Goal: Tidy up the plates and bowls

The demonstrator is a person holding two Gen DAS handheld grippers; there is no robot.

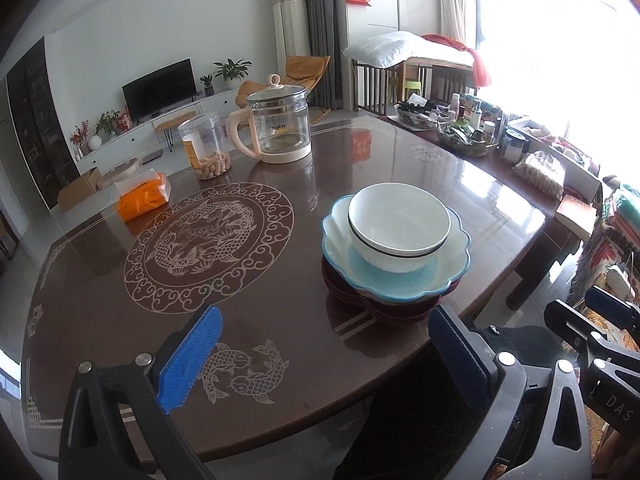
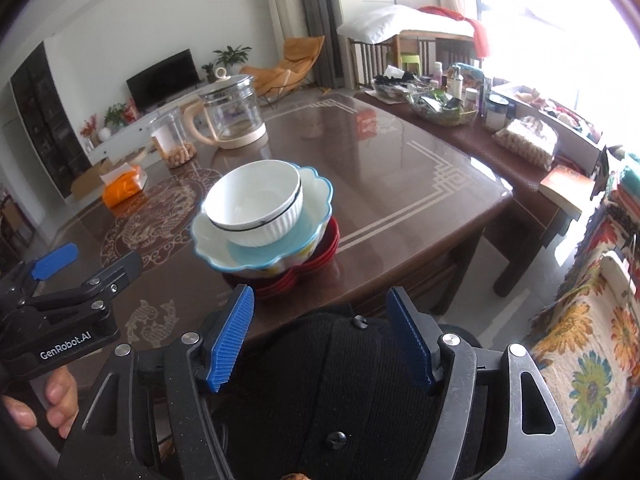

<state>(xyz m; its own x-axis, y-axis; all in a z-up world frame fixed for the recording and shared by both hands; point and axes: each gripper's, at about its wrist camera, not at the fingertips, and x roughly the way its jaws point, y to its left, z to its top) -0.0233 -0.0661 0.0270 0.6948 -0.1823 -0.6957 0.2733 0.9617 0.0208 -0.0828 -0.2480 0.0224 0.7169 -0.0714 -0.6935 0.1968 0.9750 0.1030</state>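
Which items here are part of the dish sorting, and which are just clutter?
Job: white bowl, blue-rimmed bowl, red plates.
Clutter: glass kettle, peanut jar, orange tissue pack, basket.

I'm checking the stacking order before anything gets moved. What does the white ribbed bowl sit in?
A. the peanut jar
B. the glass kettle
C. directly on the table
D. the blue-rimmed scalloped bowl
D: the white ribbed bowl rests inside the blue-rimmed scalloped bowl, which sits atop the red dishes.
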